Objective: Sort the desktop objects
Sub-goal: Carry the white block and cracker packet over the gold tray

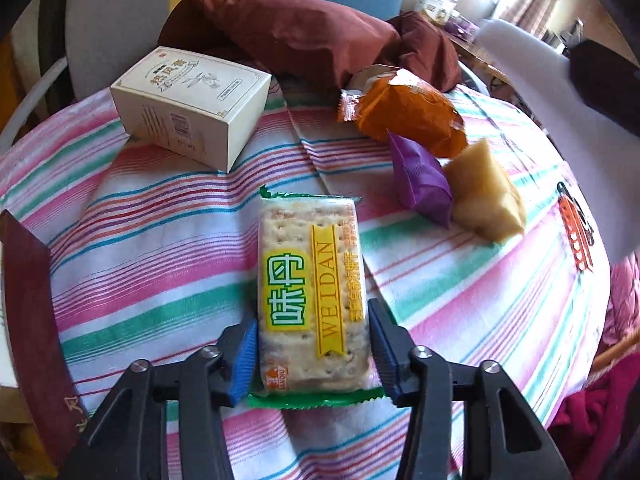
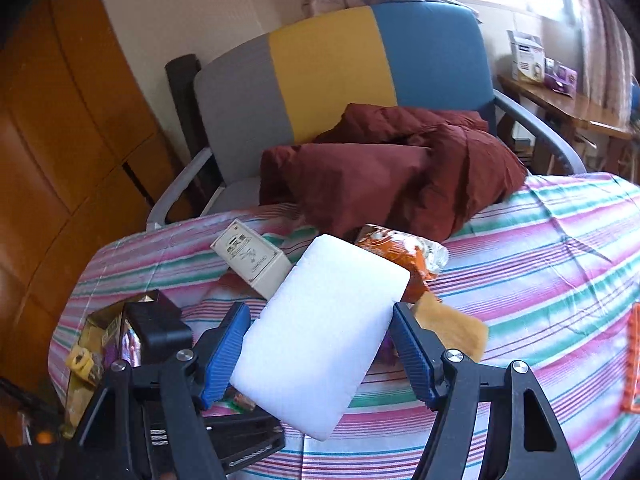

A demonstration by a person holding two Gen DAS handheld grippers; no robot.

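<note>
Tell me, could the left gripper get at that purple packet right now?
Probably not yet: the left gripper has the cracker pack between its fingers. Otherwise the purple packet lies uncovered on the striped cloth.

This is a lived-in home. A striped cloth (image 2: 540,264) covers the tabletop, beside a padded armchair (image 2: 332,72) with a maroon jacket (image 2: 392,172). Curtains (image 2: 600,40) hang at a bright window.

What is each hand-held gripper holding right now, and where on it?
Left hand-held gripper: cracker packet, clamped by its long side edges near the lower end. Right hand-held gripper: white foam block, gripped across its two opposite side faces.
</note>
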